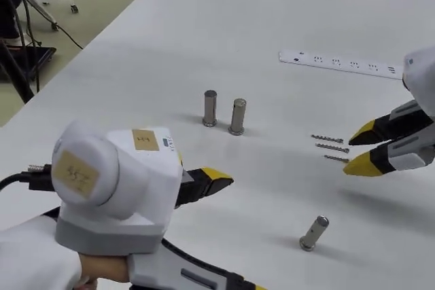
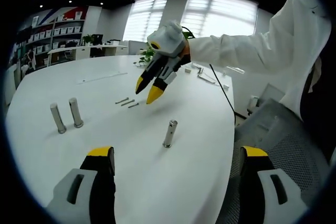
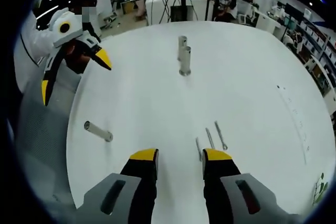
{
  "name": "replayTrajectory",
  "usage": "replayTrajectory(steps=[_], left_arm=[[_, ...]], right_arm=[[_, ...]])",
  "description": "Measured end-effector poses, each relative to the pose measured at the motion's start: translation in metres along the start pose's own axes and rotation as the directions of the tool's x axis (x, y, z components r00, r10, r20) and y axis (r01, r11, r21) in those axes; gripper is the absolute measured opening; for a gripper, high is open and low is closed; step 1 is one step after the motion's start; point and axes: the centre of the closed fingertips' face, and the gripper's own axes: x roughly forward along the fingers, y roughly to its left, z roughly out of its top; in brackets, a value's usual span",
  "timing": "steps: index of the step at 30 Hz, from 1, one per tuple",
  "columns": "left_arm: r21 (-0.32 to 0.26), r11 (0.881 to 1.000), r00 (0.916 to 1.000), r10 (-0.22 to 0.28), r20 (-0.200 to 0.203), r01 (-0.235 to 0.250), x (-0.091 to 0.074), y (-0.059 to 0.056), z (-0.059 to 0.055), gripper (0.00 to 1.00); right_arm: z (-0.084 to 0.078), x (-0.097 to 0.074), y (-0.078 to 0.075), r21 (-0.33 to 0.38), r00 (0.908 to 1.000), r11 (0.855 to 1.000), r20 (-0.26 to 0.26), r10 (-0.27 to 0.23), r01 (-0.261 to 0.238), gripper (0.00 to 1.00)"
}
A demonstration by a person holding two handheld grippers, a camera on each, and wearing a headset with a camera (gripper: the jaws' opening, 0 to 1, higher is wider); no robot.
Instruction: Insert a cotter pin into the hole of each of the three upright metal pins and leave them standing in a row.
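Right, down to the three cotter pins [image 1: 329, 148], laid side by side on the bench [image 1: 136, 45], between two upright metal pins [image 1: 210, 108] and the right gripper [image 1: 351, 155]. Hovers that gripper just beside them, with jaws partly open and empty, probably lining up a pick. Holds the left gripper [image 2: 177, 156] back, with jaws wide and empty, likely to steady the lone third pin [image 1: 313, 232].

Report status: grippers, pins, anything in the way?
Left gripper open, empty. Right gripper open by cotter pins, none inserted. Two metal pins together, third pin apart. Nothing in the way.
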Motion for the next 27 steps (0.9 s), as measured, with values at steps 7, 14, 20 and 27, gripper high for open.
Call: replayTrajectory(steps=[7,14,20,27], left_arm=[[-0.010,1.000,1.0000,0.001,0.007,-0.001,-0.001,0.000,0.000,0.99],[-0.007,1.000,0.9999,0.007,-0.016,-0.007,0.000,0.000,-0.004,0.96],[-0.015,1.000,0.9999,-0.003,-0.015,0.003,0.000,-0.003,-0.005,0.95],[-0.018,1.000,0.9996,-0.014,-0.024,0.013,0.002,-0.005,-0.008,0.95]], right_arm=[[-0.007,0.014,-0.003,-0.012,0.9977,1.000,-0.066,0.015,-0.016,0.25],[-0.006,0.020,-0.008,-0.020,0.9958,1.000,-0.088,0.023,-0.025,0.22],[-0.015,0.026,-0.011,-0.036,0.9912,0.999,-0.130,0.028,-0.033,0.19],[-0.018,0.026,-0.020,-0.046,0.9874,0.999,-0.157,0.019,-0.027,0.13]])
